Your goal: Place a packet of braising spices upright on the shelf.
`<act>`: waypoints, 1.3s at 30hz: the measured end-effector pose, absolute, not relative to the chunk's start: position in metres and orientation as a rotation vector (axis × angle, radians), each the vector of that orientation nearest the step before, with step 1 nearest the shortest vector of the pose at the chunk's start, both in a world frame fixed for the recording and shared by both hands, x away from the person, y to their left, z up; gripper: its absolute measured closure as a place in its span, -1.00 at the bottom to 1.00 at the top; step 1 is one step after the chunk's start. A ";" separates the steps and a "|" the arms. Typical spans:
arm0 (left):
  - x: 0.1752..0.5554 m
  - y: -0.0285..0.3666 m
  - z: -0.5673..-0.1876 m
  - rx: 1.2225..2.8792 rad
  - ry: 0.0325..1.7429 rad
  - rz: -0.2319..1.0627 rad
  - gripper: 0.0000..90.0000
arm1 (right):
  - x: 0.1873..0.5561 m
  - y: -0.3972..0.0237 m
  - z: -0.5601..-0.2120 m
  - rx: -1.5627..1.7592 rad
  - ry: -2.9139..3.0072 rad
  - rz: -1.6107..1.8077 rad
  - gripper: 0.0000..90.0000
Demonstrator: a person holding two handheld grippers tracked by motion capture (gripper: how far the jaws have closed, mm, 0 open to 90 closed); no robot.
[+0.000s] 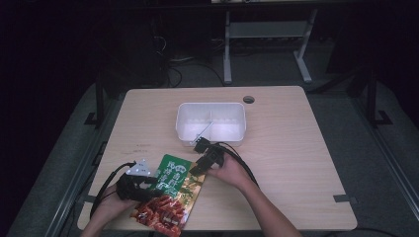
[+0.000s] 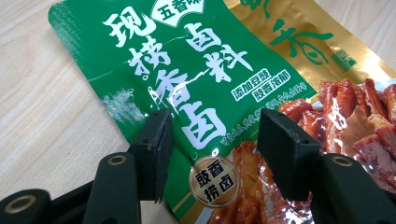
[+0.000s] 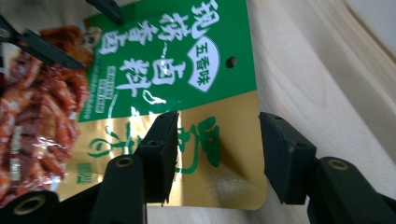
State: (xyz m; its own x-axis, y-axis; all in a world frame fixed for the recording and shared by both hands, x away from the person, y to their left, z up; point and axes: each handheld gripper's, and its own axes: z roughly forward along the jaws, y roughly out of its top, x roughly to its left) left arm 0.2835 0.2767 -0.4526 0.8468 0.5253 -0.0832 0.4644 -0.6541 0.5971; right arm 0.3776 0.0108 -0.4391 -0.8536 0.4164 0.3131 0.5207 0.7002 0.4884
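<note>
A snack pouch [image 1: 173, 190], green and gold on top with red food pictured below, lies flat near the table's front edge. My left gripper [image 1: 154, 184] points down at its left side. In the left gripper view the left gripper [image 2: 215, 122] has the green part of the pouch [image 2: 187, 70] between its jaws, one jaw covering the pouch's edge, the foil creased between them. My right gripper [image 1: 195, 171] is at the pouch's top right corner. In the right gripper view the right gripper [image 3: 218, 122] stands open astride the gold corner [image 3: 233, 172], one jaw over bare wood.
A white two-compartment tub [image 1: 178, 123] stands behind the pouch in the middle of the wooden table [image 1: 286, 163], with a thin metal piece leaning at its front wall. A cable hole [image 1: 248, 99] sits near the far edge. Both grippers' cables trail over the table.
</note>
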 end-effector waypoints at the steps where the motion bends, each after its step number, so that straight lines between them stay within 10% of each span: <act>1: 0.284 0.277 -0.453 2.394 0.719 0.128 0.01 | 0.377 0.010 -0.437 -0.755 -2.724 -0.877 0.11; 19: 0.283 0.276 -0.453 2.394 0.720 0.134 0.01 | 0.379 0.025 -0.445 -0.675 -2.618 -0.858 0.44; 28: 0.283 0.275 -0.452 2.394 0.728 0.143 -0.01 | 0.380 0.030 -0.451 -0.705 -2.617 -0.816 0.94; 39: 0.284 0.278 -0.451 2.382 0.761 0.174 -0.12 | 0.381 0.028 -0.452 -0.723 -2.587 -0.830 0.98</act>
State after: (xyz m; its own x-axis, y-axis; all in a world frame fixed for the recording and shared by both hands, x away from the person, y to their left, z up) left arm 0.2836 0.2782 -0.4506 0.8251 0.5617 -0.0611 0.4793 -0.6386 0.6020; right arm 0.3815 0.0285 -0.4516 -0.8174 0.3649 0.4457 0.5561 0.7016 0.4455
